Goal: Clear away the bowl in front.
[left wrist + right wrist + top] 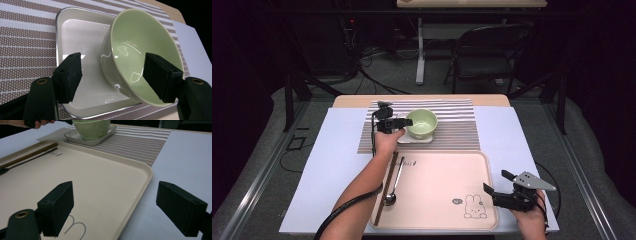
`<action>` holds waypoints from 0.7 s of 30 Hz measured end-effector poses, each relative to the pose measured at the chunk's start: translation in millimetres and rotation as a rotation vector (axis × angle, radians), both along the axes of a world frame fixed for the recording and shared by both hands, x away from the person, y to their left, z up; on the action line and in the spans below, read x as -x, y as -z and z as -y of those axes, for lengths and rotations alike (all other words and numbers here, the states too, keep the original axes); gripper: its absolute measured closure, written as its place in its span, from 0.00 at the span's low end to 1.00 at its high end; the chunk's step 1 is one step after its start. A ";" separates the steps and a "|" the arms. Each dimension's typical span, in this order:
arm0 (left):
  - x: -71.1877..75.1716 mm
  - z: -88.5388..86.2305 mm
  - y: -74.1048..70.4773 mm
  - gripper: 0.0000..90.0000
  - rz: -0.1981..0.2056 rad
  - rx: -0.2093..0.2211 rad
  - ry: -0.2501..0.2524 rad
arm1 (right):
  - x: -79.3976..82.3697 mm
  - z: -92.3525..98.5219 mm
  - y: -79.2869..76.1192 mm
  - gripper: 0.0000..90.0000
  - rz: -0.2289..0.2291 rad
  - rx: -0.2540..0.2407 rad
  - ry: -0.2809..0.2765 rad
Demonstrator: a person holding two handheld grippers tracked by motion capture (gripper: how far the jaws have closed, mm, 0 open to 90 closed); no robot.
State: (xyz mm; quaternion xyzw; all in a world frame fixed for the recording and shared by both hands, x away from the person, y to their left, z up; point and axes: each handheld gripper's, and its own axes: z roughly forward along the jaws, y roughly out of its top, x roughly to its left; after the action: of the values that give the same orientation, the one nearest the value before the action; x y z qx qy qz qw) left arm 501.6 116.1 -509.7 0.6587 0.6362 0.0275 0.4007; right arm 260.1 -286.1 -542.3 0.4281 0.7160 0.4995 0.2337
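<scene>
A pale green bowl (422,122) (140,50) (91,128) stands on a small white square plate (408,138) (82,37) (75,137) on the striped placemat (457,125). My left gripper (404,125) (113,65) is open and straddles the bowl's near wall. One jaw is inside the bowl and the other is outside, over the plate, with a gap between that pad and the wall. My right gripper (495,181) (117,195) is open with nothing held, low at the front right corner of the beige tray (437,170) (100,182), with its jaws on either side of the rim.
A spoon (394,185) (15,166) and brown chopsticks (384,187) (32,153) lie along the tray's left side. A rabbit drawing (472,206) marks the tray's front right. A white sheet (332,165) covers the table. A folding chair (484,50) stands beyond the far edge.
</scene>
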 end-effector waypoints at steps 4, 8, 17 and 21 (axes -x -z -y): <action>-1.8 1.8 2.9 0.36 -0.012 0.014 -0.009 | 0.0 0.4 0.1 0.16 0.002 -0.001 0.001; -2.7 3.3 5.4 0.37 -0.014 0.014 -0.010 | -0.1 0.6 0.2 0.16 0.002 -0.001 0.000; -4.4 3.4 13.0 0.48 -0.025 0.010 -0.006 | 1.3 1.2 0.2 0.16 0.001 0.000 0.003; -5.4 5.0 14.8 0.52 -0.020 0.023 -0.014 | 2.9 2.8 0.3 0.16 0.001 0.001 0.008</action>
State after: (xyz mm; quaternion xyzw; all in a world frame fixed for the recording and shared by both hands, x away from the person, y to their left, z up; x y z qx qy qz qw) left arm 507.0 111.1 -524.5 0.6499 0.6450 0.0165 0.4016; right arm 257.3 -288.9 -542.6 0.4306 0.7143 0.4984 0.2363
